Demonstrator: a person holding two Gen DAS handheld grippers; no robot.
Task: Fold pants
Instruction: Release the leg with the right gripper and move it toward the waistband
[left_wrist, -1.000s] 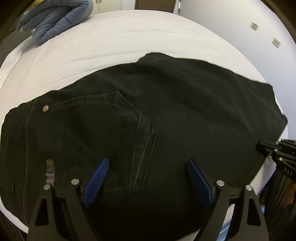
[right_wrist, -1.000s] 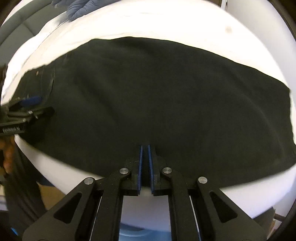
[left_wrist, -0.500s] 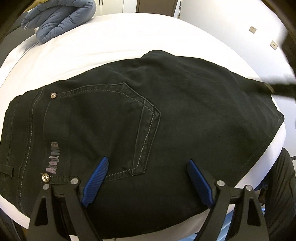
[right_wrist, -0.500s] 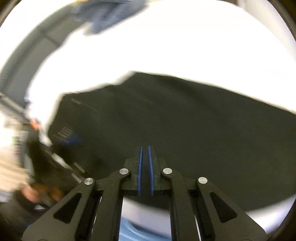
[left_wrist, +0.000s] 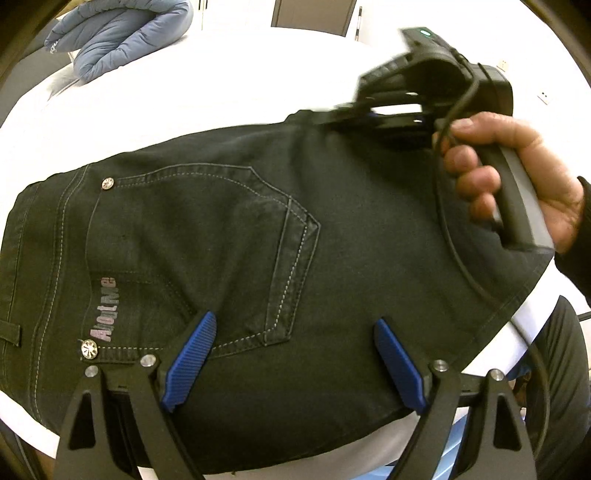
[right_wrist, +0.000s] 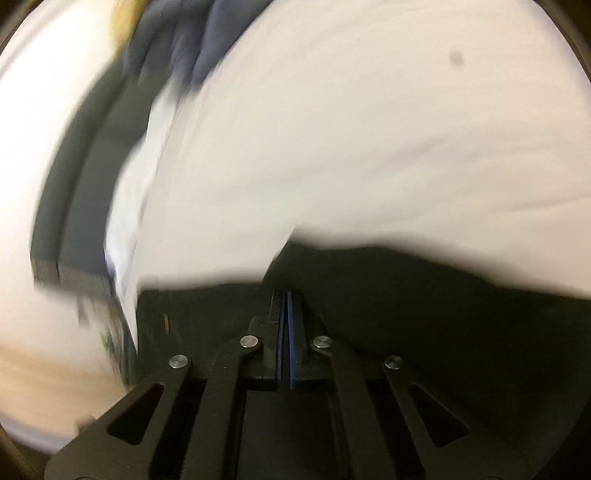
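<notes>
Black jeans (left_wrist: 258, 229) lie folded on the white bed (left_wrist: 221, 85), back pocket up, waistband to the left. My left gripper (left_wrist: 291, 354) is open and empty, hovering over the near edge of the jeans below the pocket. My right gripper (left_wrist: 354, 110) is held in a hand over the far edge of the jeans. In the blurred right wrist view its blue pads are pressed together (right_wrist: 287, 325) just above the dark jeans (right_wrist: 424, 306), near their far edge. No cloth shows between the pads.
A blue quilted blanket (left_wrist: 122, 33) is bunched at the far left of the bed, also blurred in the right wrist view (right_wrist: 173, 48). A dark bed frame edge (right_wrist: 74, 177) runs along the left. A door and white wall stand behind.
My right gripper has swung from the near edge across the jeans to their far edge, still shut. My left gripper has pulled back and up a little, staying open.
</notes>
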